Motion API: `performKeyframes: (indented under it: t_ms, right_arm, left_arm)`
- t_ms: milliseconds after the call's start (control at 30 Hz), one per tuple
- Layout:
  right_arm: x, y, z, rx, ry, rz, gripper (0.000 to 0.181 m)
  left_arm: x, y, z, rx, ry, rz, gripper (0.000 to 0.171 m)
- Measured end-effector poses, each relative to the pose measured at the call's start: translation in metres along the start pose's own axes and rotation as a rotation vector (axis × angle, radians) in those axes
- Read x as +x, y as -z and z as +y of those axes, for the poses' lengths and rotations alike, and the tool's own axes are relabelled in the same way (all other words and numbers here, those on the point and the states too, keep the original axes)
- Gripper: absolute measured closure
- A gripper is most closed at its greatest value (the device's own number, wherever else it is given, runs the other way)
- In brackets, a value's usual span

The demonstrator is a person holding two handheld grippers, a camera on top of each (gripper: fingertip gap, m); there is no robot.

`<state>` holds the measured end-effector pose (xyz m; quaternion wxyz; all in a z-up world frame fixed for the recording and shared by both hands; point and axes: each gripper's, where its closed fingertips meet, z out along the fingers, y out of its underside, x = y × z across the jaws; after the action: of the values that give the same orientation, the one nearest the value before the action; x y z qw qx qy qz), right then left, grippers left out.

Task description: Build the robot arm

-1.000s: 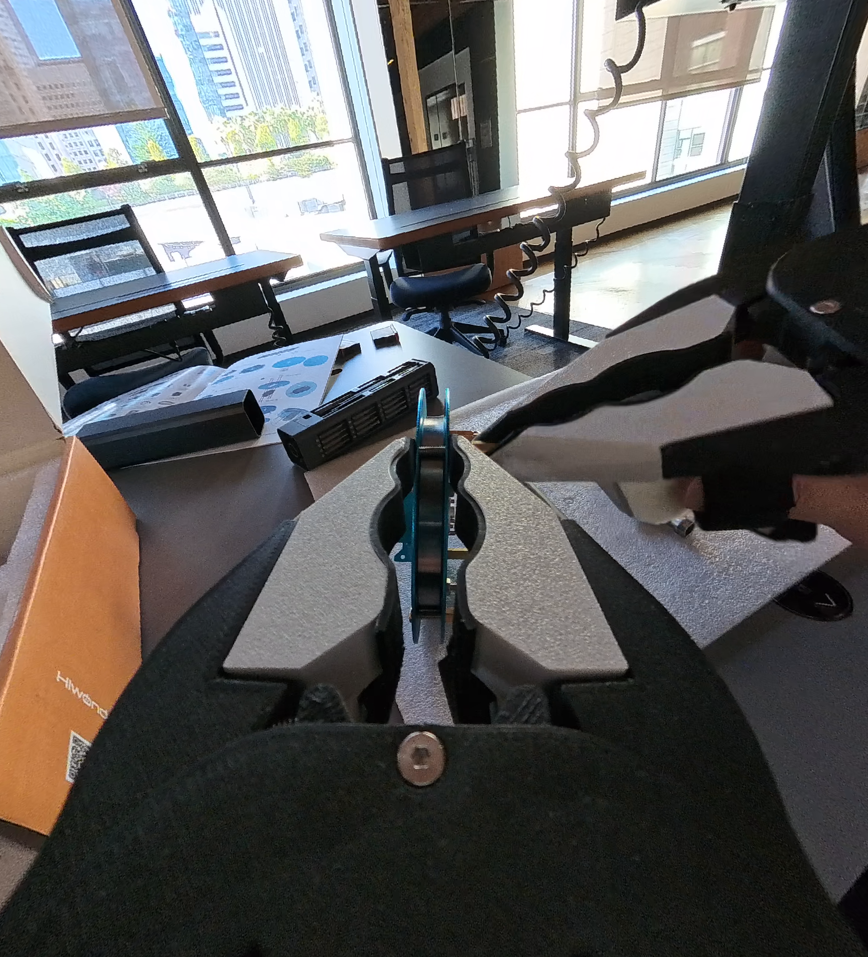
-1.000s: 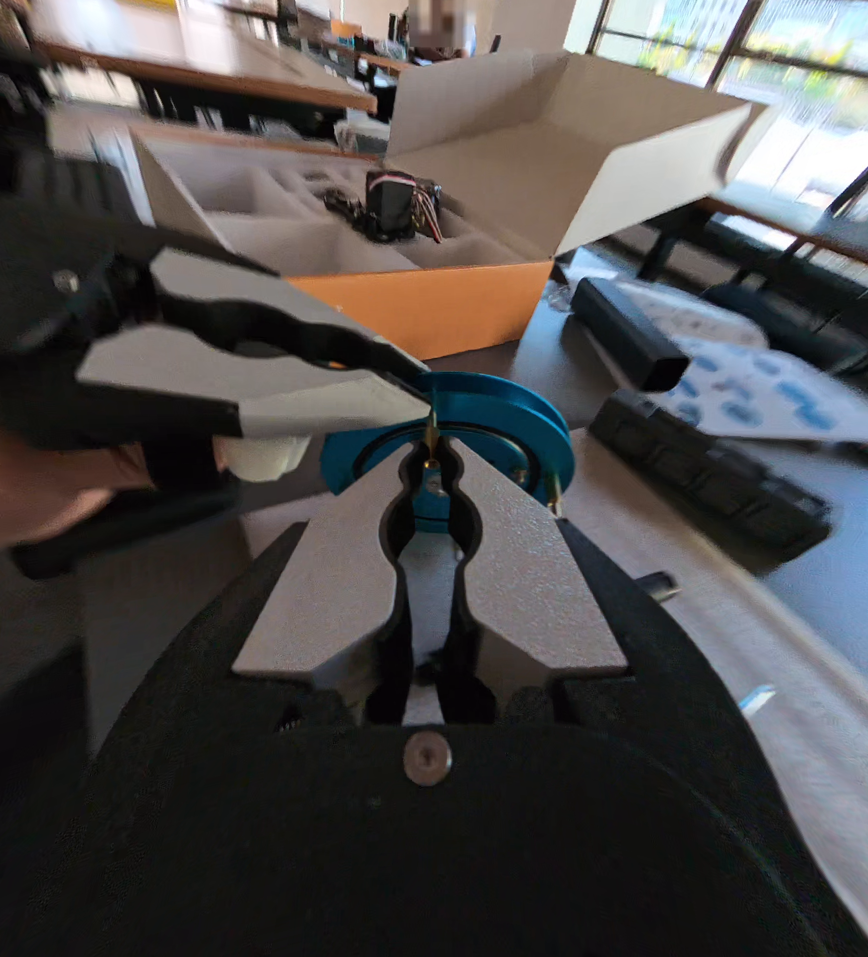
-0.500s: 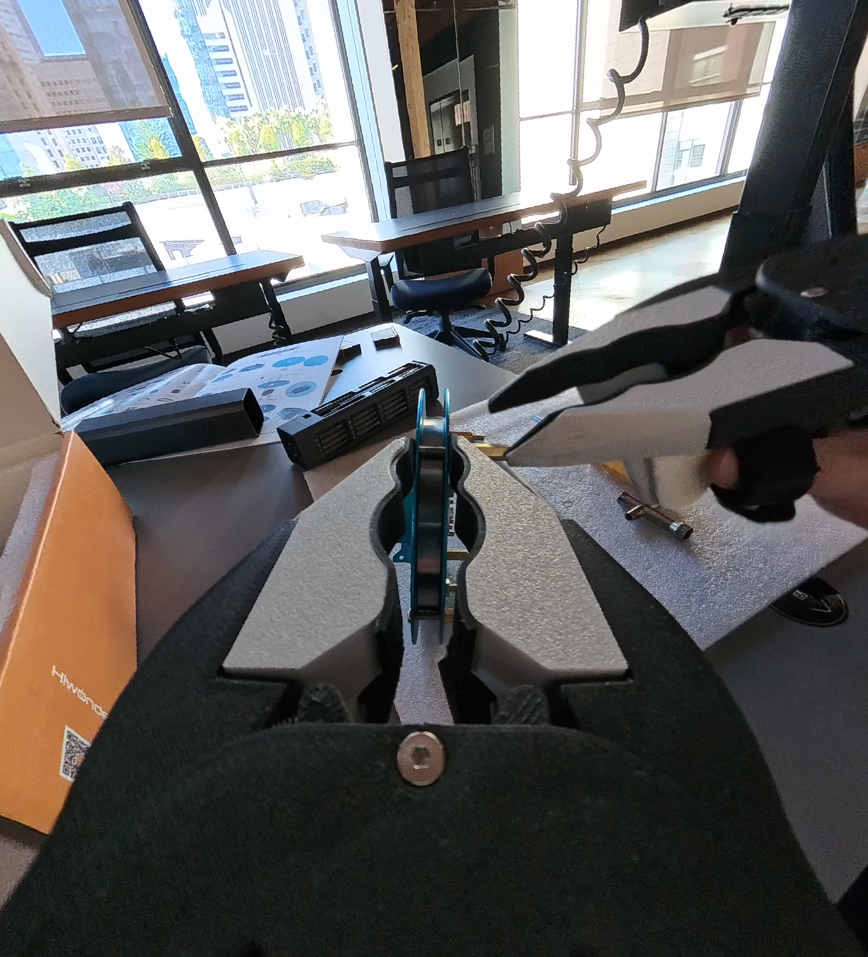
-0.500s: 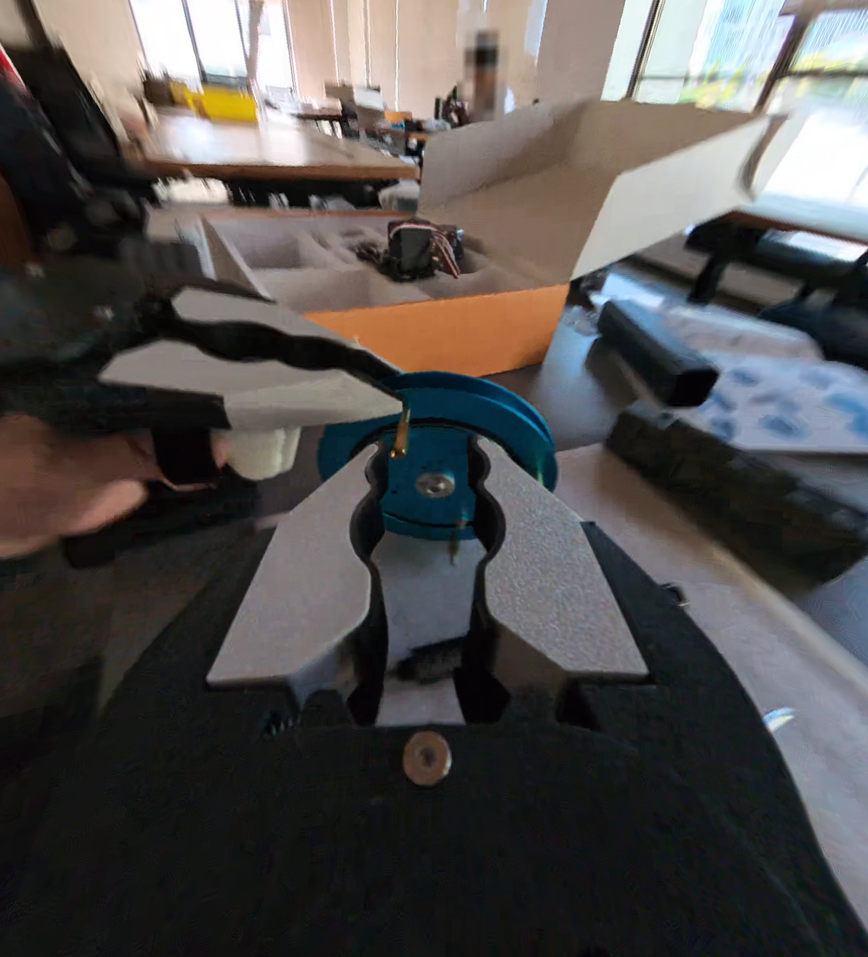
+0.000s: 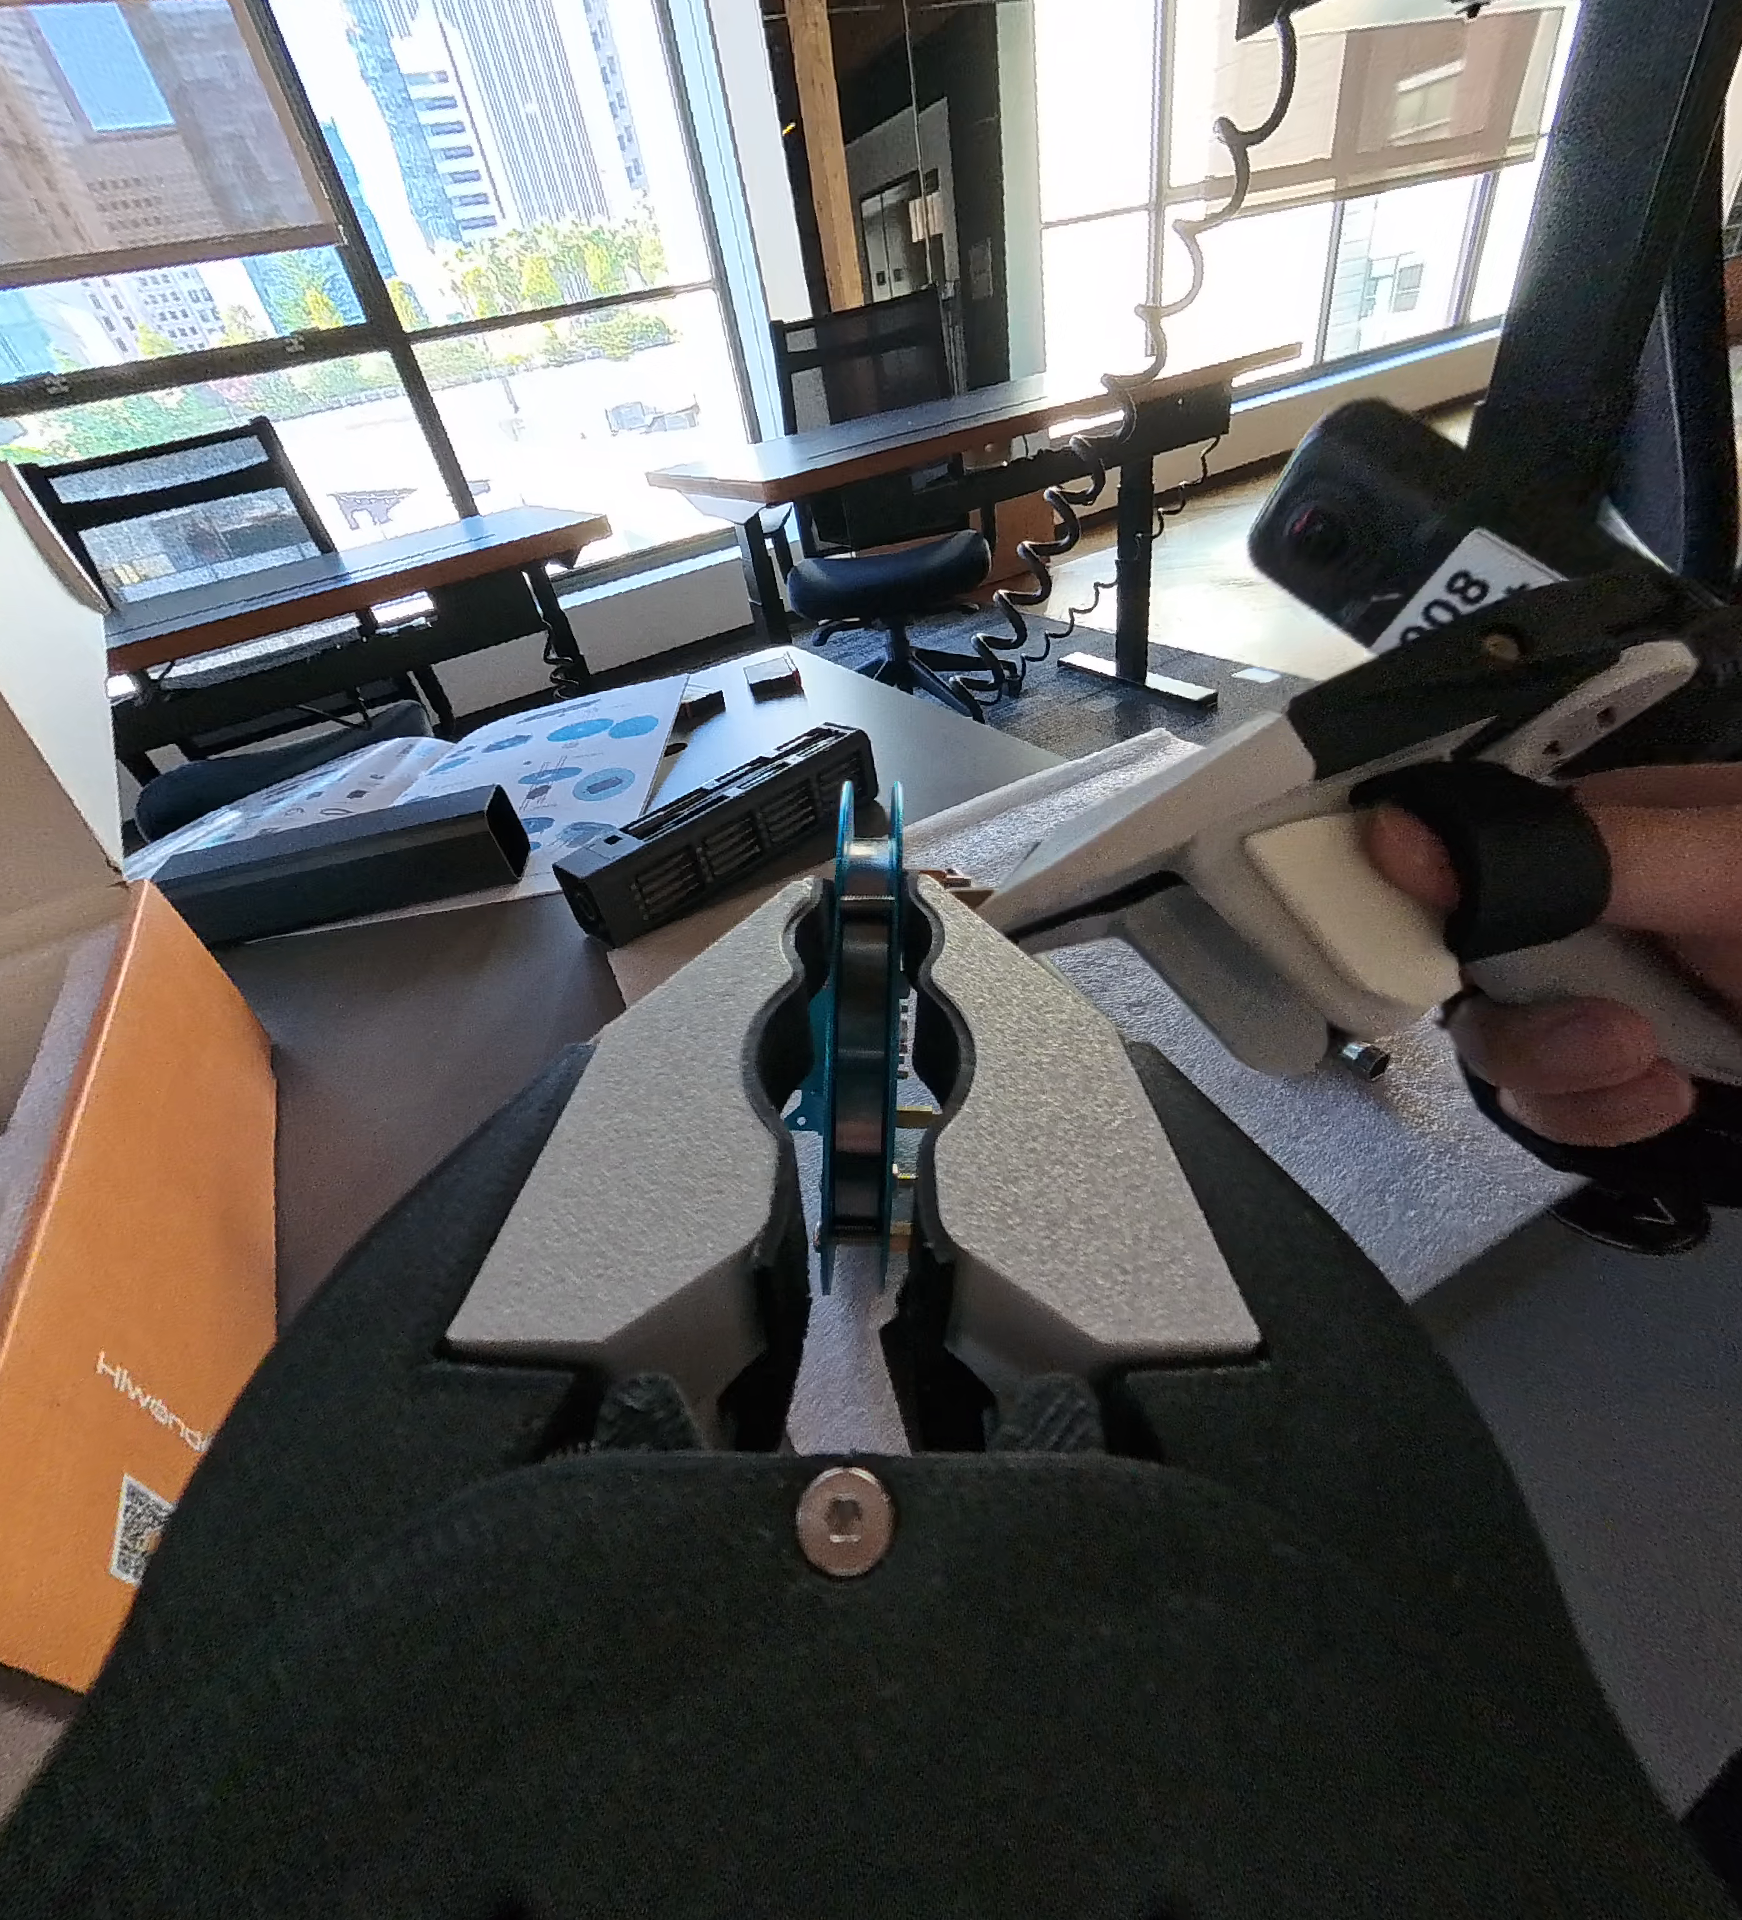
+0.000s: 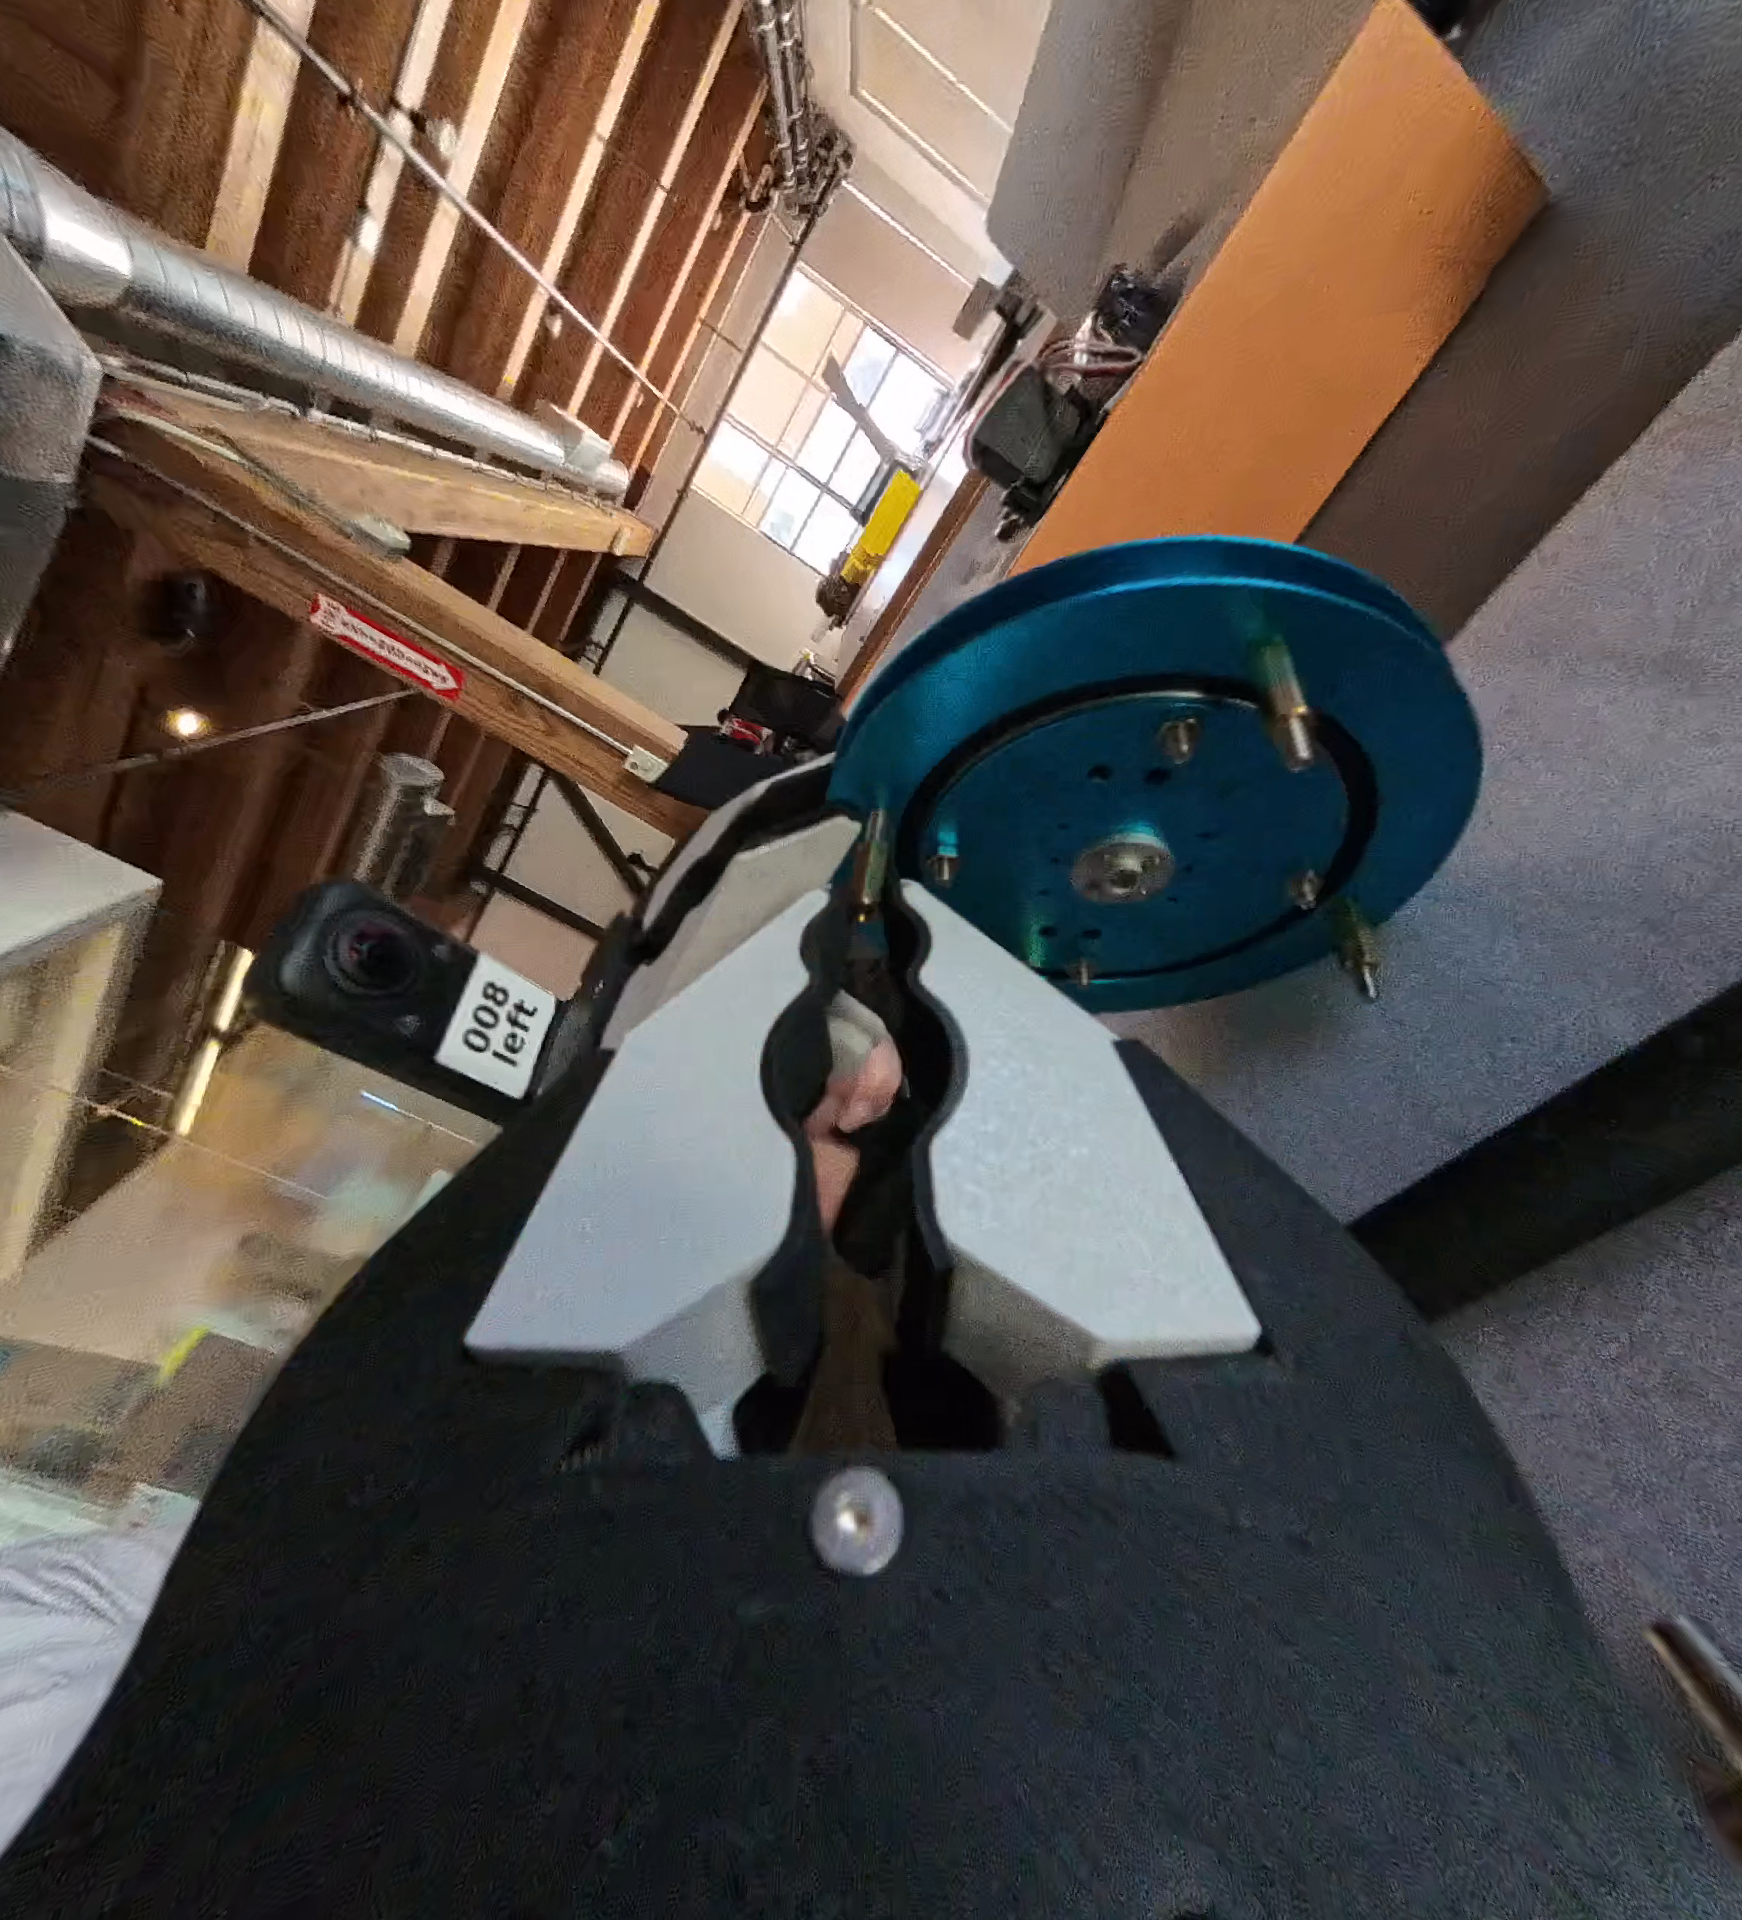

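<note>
My left gripper [image 5: 865, 906] is shut on a blue metal disc [image 5: 862, 997] and holds it edge-on above the desk. In the right wrist view the disc [image 6: 1158, 769] shows its flat face, with a hub and several brass standoffs sticking out. My right gripper [image 6: 872, 906] is rolled sideways, and its tips are shut on one brass standoff [image 6: 872, 860] at the disc's rim. In the left wrist view the right gripper [image 5: 992, 902] comes in from the right, with a hand on its trigger. The left gripper's fingers [image 6: 742, 831] and its camera [image 6: 368, 956] show behind the disc.
An open orange cardboard box [image 5: 119, 1247] stands on the left. A black tube [image 5: 347, 862], a black vented case [image 5: 732, 831] and a printed sheet [image 5: 576, 748] lie behind. A grey foam mat [image 5: 1314, 1164] with a small metal tool [image 5: 1360, 1060] lies on the right. A dark post [image 5: 1615, 312] stands at the far right.
My right gripper was open in front of the disc's face. It has rolled sideways and shut on a brass standoff. My left gripper has held the disc still.
</note>
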<state>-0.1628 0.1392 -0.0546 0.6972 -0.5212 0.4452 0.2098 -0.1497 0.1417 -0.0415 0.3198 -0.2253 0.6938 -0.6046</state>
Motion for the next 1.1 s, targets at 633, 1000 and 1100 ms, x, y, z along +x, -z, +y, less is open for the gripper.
performKeyframes:
  t_ms: [633, 1000, 1100]
  right_arm:
    - [-0.006, -0.026, -0.001, -0.096, 1.833, 0.319, 0.137]
    - [0.023, -0.023, -0.001, -0.261, 1.572, 0.317, 0.143]
    - [0.008, -0.020, -0.013, -0.131, 1.718, 0.363, 0.134]
  left_arm:
    - [-0.030, -0.008, 0.002, -0.075, 0.255, 0.134, 0.160]
    - [-0.027, -0.009, 0.002, -0.079, 0.231, 0.123, 0.160]
    - [-0.027, -0.008, 0.002, -0.074, 0.234, 0.121, 0.160]
